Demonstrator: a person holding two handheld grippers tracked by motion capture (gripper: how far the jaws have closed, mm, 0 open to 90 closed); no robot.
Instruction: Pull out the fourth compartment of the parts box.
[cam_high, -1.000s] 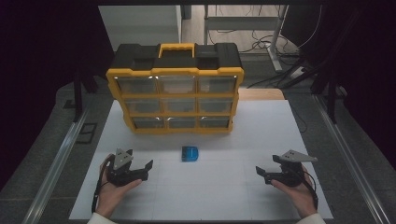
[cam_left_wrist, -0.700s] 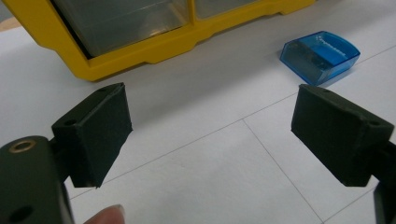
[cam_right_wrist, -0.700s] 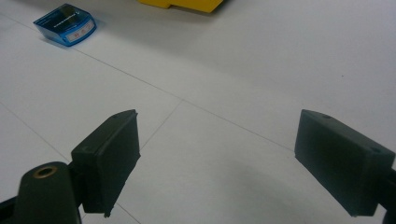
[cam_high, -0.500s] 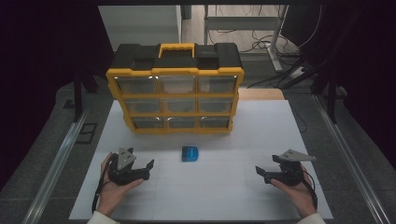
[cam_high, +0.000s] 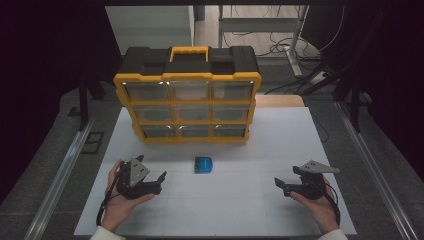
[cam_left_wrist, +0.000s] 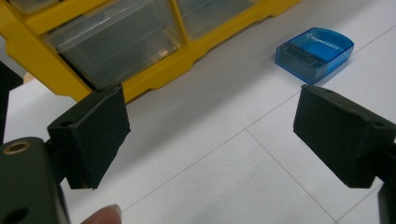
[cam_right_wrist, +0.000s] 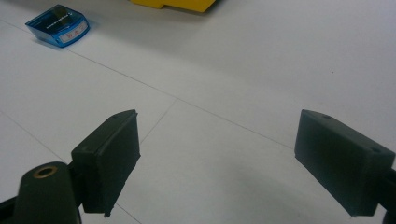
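High view: a small blue box (cam_high: 203, 165) lies flat on the white table (cam_high: 250, 210), just near of the yellow organiser (cam_high: 187, 102) and between the two grippers, well apart from each. The left gripper (cam_high: 159, 179) rests low at the near left, jaws spread, holding nothing. The right gripper (cam_high: 281, 184) sits at the near right, jaws also spread and empty. In the left gripper view the box (cam_left_wrist: 314, 52) is translucent blue plastic with one rounded end, pale lettering on its lid and a dark part showing inside; it lies far right of the jaws.
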